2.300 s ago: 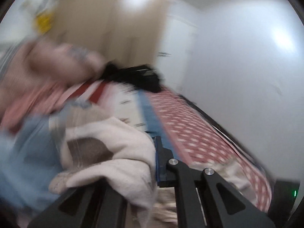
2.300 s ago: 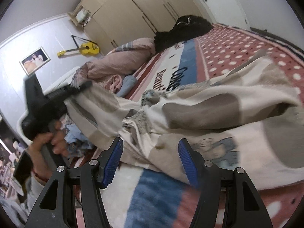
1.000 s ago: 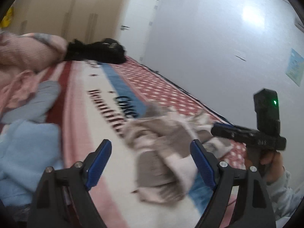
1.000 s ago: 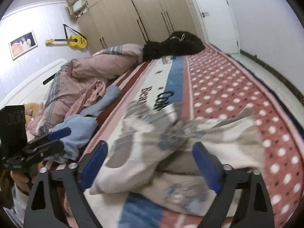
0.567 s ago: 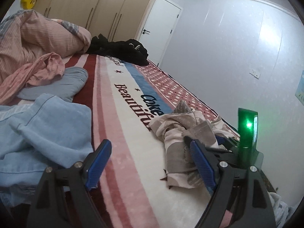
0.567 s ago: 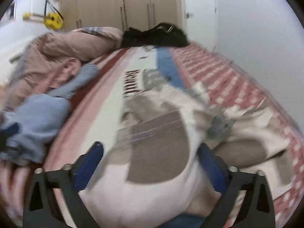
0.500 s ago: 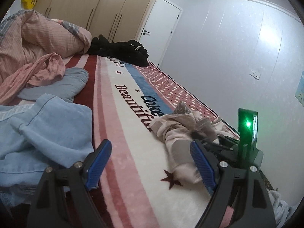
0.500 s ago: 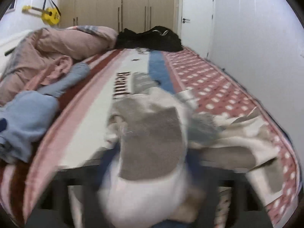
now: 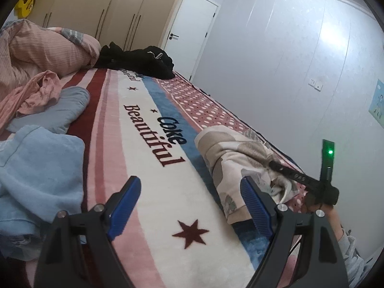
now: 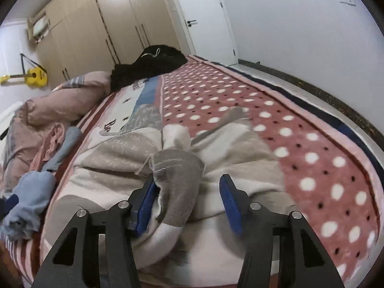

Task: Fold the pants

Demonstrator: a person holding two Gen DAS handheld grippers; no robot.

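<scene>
Fold pants, right-wrist and left-wrist views. The pants [image 10: 168,158] lay bunched on the bed [image 10: 300,129], near its wall-side edge. The right tongs [image 10: 189,201], jaws just reopening, straddled a grey fold without clamping it, probably to regrasp. The left tongs [image 9: 189,204] stood released beside the pants, over bare blanket offering spreading room.

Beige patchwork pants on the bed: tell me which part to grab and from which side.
Take the pants by the grey raised fold that stands up between the pads of the right claw, which has just been opening. Come from the near edge of the blanket, low and forward. That ridge is the only lifted, pinchable part; the rest lies flat. The left claw is open over bare blanket.
</scene>
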